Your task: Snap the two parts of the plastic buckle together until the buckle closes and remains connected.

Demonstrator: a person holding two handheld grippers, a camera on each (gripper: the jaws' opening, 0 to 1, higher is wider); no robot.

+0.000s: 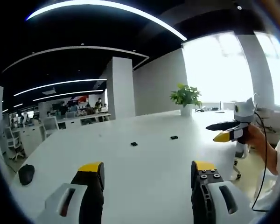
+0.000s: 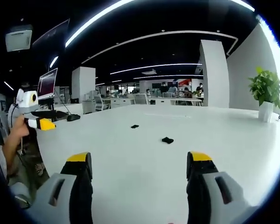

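Two small black buckle parts lie apart on the white table (image 1: 144,126): one part (image 1: 134,143) to the left, the other part (image 1: 174,137) to its right. My left gripper (image 1: 147,169) is open, well short of them, with nothing between its yellow-tipped jaws. The right gripper (image 1: 219,131) hovers off the table's right side in a hand (image 1: 256,137). In the right gripper view, a buckle part (image 2: 167,140) lies nearer and a second part (image 2: 135,126) farther. My right gripper (image 2: 139,159) is open and empty. The left gripper (image 2: 49,119) is at the far left.
A potted plant (image 1: 186,95) stands at the table's far edge, also the plant (image 2: 266,88) at right. A black mouse (image 1: 25,173) rests near the left corner. A monitor (image 2: 46,83) and office desks (image 2: 130,99) sit behind. White table (image 2: 140,140) spreads wide around the parts.
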